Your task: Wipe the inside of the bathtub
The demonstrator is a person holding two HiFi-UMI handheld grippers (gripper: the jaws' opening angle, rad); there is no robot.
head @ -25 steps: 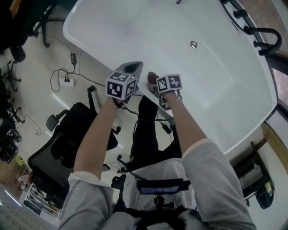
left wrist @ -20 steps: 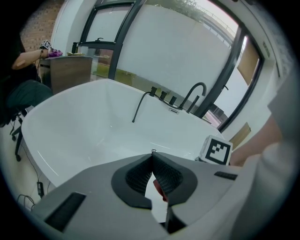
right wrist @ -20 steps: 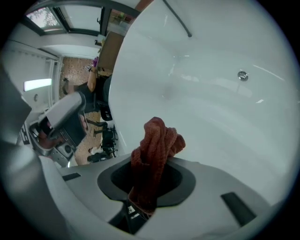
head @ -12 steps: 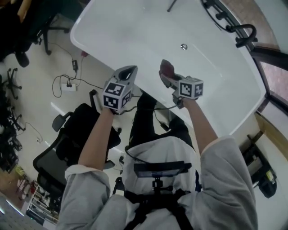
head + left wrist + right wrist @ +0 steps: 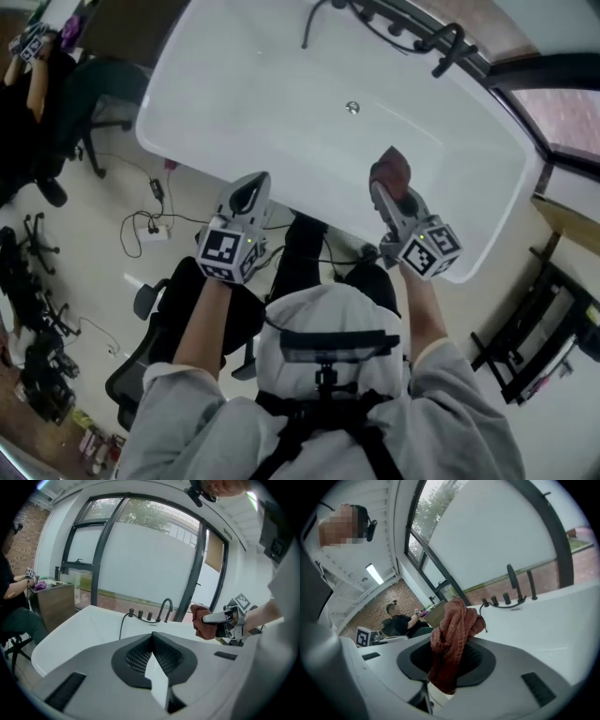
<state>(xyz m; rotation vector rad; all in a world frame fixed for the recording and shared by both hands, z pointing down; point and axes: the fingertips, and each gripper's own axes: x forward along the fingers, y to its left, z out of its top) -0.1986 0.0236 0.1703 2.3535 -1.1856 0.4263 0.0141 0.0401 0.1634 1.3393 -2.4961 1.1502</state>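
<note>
Rust-red knitted cloth (image 5: 452, 639) bunched up from the right gripper (image 5: 382, 192), whose jaws were clamped on it, just past the near rim of the white bathtub (image 5: 253, 103). The left gripper (image 5: 246, 195) hovered at the same rim, well apart from it, jaws together and holding nothing. Farther in, the drain (image 5: 352, 108) sat in the tub floor. Black taps (image 5: 441, 42) stood along the far edge, below the window (image 5: 140, 555).

Daylight fills tall dark-framed windows (image 5: 140, 559) beside a brick wall (image 5: 21, 536), with black office chairs (image 5: 150, 356) and trailing cables (image 5: 141, 230) on the pale floor (image 5: 94, 262).
</note>
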